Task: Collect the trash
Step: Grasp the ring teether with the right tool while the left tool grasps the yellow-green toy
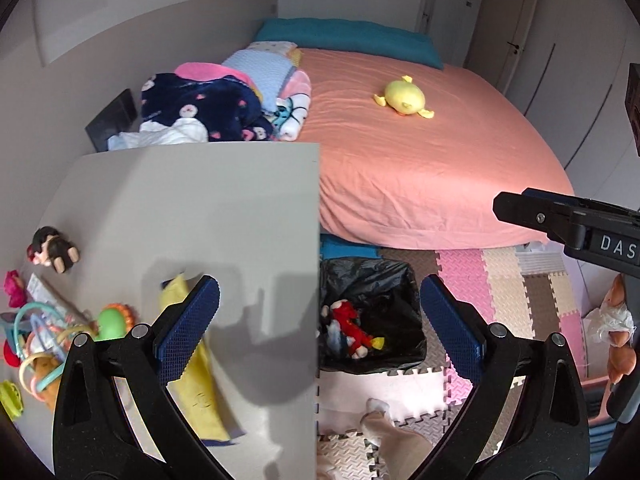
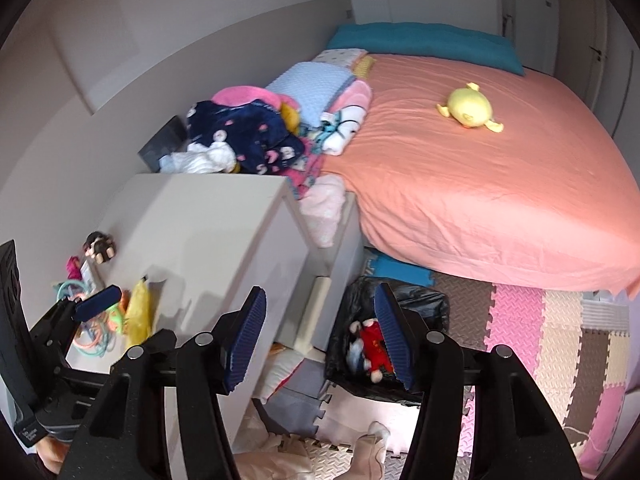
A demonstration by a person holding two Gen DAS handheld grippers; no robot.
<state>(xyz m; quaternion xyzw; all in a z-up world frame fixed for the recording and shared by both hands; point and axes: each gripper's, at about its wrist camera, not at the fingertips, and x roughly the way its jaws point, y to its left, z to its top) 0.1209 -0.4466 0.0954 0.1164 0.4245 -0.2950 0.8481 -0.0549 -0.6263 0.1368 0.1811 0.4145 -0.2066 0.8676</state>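
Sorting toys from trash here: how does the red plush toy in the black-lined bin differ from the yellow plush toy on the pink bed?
The red plush toy lies down in the black-lined bin among other items; the yellow plush toy lies alone on the pink bed. Red looks slim with limbs; yellow is rounded with stubby fins. Both are soft toys.

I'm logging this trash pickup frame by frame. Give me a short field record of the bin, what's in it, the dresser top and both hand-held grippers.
bin: black-lined bin on the foam mat floor, between white dresser and bed
bin contents: red plush toy plus other small items, unclear
dresser top: yellow cloth, monkey plush, toy clutter at the left edge
bed: yellow plush
left hand-held gripper: open, empty
right hand-held gripper: open, empty
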